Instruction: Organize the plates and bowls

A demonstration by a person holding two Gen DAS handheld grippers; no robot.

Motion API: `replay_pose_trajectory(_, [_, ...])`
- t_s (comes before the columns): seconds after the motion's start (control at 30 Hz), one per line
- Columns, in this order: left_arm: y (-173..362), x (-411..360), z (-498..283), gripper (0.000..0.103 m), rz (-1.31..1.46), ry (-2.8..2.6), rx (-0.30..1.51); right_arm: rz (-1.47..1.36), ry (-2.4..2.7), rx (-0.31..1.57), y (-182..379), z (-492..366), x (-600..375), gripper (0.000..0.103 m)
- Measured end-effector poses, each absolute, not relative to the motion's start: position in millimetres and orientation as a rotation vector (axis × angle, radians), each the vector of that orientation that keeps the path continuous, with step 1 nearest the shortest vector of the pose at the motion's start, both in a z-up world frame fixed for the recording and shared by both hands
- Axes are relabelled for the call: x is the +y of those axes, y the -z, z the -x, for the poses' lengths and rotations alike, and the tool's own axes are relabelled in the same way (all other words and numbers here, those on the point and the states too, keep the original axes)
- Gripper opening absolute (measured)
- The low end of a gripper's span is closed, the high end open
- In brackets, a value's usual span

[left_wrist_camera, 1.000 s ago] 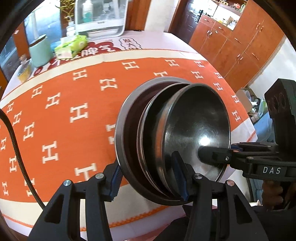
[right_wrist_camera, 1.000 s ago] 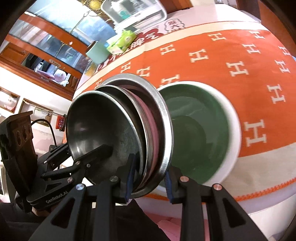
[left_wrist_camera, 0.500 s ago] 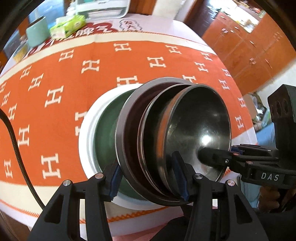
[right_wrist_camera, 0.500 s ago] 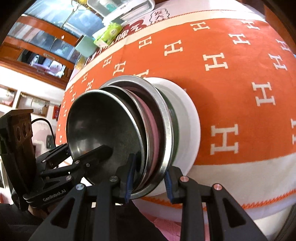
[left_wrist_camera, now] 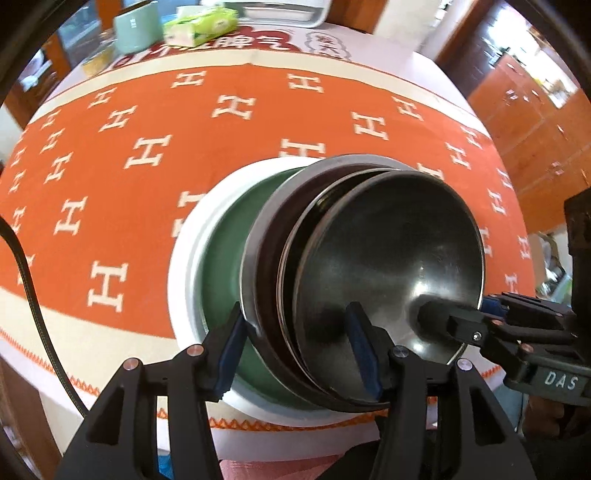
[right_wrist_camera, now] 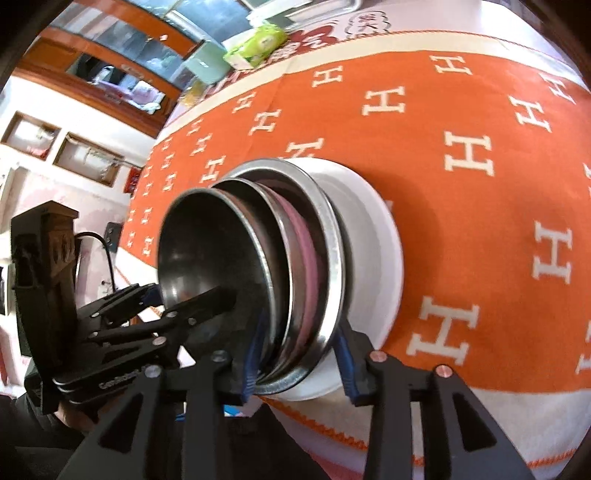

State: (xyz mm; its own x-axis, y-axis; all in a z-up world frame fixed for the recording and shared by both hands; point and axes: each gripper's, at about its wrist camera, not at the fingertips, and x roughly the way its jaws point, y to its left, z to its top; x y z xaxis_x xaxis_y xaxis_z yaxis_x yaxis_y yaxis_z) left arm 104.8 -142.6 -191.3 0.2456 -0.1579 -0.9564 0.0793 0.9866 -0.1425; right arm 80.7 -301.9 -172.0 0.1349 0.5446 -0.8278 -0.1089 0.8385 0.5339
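Here the left gripper (left_wrist_camera: 295, 354) pinches the near rim of a nested stack of steel dishes (left_wrist_camera: 369, 273), one blue pad outside the widest rim, the other inside the innermost bowl. The right gripper (right_wrist_camera: 299, 354) clamps the same stack from the opposite side, fingers straddling the rims in the same way; in the left wrist view it enters from the lower right of the frame, one finger reaching into the innermost bowl.

Stack: three or four metal dishes, exact count unclear, with a pinkish band between two rims in the right wrist view. Held centre frame, tilted, mouth toward the cameras.

Behind it, a large white plate with a green centre (left_wrist_camera: 221, 266) lies on the orange H-patterned tablecloth (left_wrist_camera: 147, 155), near the table's front edge. The stack's lower edge looks close to or touching the plate; contact cannot be confirmed.

Judged step: seating the stack onto the plate. To do it well:
- level the stack before release; tilted steel will slide
- centre over the green well
- lower both sides together
- open only once weight rests on the plate

Upper left, left wrist view: mint canister (left_wrist_camera: 133, 27), green tissue pack (left_wrist_camera: 201, 24), well apart.
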Motion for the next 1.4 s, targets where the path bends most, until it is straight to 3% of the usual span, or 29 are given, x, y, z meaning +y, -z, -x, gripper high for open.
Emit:
replay_pose_trajectory(0.23, [186, -136, -103, 0.053, 0.055, 0.068, 1.305, -0.447, -0.538, 1.336, 175, -83, -300, 0.041])
replay_pose_trajectory(0.37, [176, -132, -105, 0.059, 0.042, 0.055, 1.295, -0.517, -0.508, 1.299, 172, -87, -308, 0.042])
replay_pose_trajectory(0.5, [163, -132, -108, 0.065, -0.002, 0.083, 1.269, -0.58, -0.44, 1.247, 167, -88, -319, 0.058])
replay_pose_trajectory(0.8, [133, -124, -122, 0.066, -0.043, 0.22, 1.167, -0.609, -0.257, 1.106, 134, -63, -322, 0.071])
replay_pose_trajectory(1.23, [99, -82, -101, 0.074, 0.0, 0.334, 1.04, -0.534, 0.015, 0.984, 94, 5, -286, 0.077])
replay_pose_trajectory(1.4, [83, -65, -82, 0.075, -0.006, 0.322, 1.006, -0.549, 0.006, 0.978, 76, 21, -274, 0.084])
